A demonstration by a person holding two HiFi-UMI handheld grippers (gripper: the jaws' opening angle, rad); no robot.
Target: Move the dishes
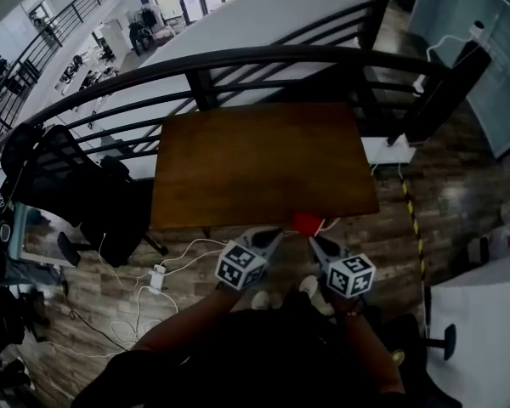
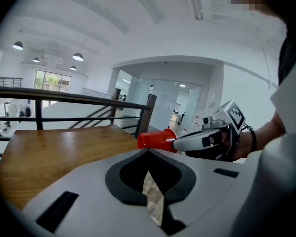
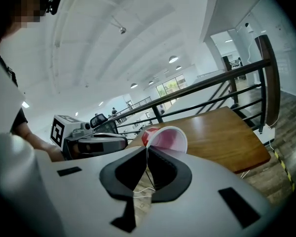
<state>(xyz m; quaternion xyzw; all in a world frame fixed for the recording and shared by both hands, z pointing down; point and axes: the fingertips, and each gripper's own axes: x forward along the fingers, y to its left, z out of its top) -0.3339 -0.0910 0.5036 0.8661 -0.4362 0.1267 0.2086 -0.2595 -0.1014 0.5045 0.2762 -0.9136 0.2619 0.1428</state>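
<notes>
Basically, R gripper (image 3: 147, 150) has its fingers pinched almost together on the rim wall of a red cup (image 3: 166, 138), one finger inside the mouth & one outside. Cup is off the surface & tipped on its side: mouth w/ pale pinkish inside faces back twd the R gripper, base points away. From the head view it sits right at the near edge of the brown wood counter (image 1: 263, 164), betw the tips of both grippers. L gripper (image 2: 148, 150) has fingers closed tip to tip w/ nothing betw them. It's just beside the cup, can't tell if touching. Both grippers angle in twd each other, marker cubes up, the person's forearms behind them. Dark metal railing (image 1: 238, 58) curves round the counter's far side. White cables (image 1: 174, 262) lie on the wood floor by the counter's near-left corner
</notes>
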